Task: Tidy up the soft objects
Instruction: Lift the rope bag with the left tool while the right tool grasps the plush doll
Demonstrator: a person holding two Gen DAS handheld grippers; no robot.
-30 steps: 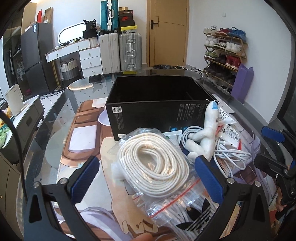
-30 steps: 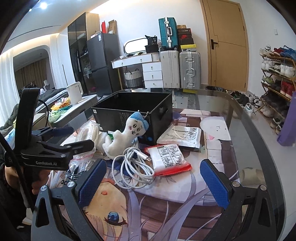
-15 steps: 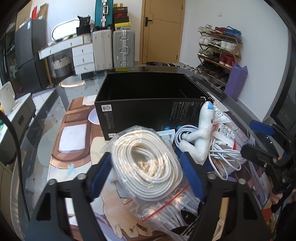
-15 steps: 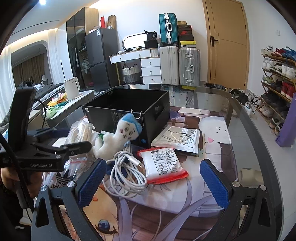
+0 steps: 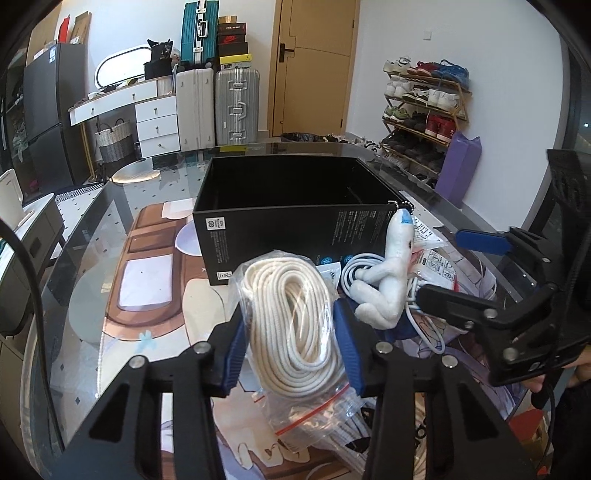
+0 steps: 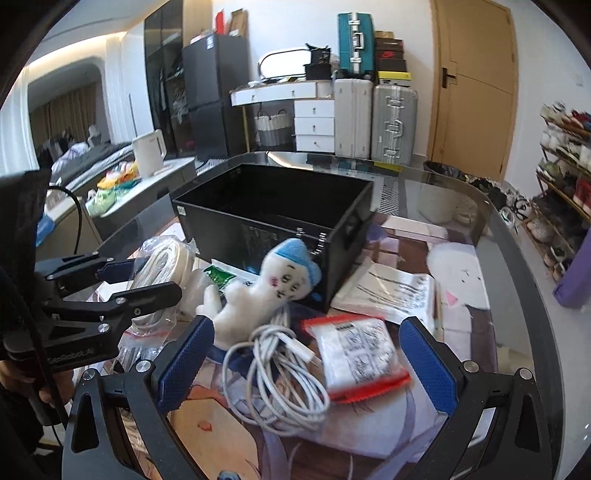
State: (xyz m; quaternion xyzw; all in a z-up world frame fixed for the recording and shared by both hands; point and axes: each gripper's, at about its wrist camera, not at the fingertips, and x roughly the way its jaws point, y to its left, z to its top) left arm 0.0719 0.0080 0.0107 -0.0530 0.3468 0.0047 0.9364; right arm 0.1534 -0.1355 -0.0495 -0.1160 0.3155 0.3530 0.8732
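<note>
Where the left gripper (image 5: 291,341) has just closed, its blue pads squeeze the bagged white rope coil (image 5: 291,314) on the table mat. Beside it the right gripper (image 6: 306,363) stands wide open over the white cable (image 6: 280,373) and red-edged packet (image 6: 356,356). Beyond, the plush doll (image 6: 273,291) leans against the black box (image 6: 273,214).

Behind the table we see two pale suitcases (image 5: 218,107) standing side by side, a teal one (image 5: 199,33) on top. A white drawer unit (image 5: 157,123) sits beside them, near a wooden door (image 5: 314,66). A shoe rack (image 5: 424,107) lines the wall; a white kettle (image 6: 149,152), perhaps electric, stands apart.
</note>
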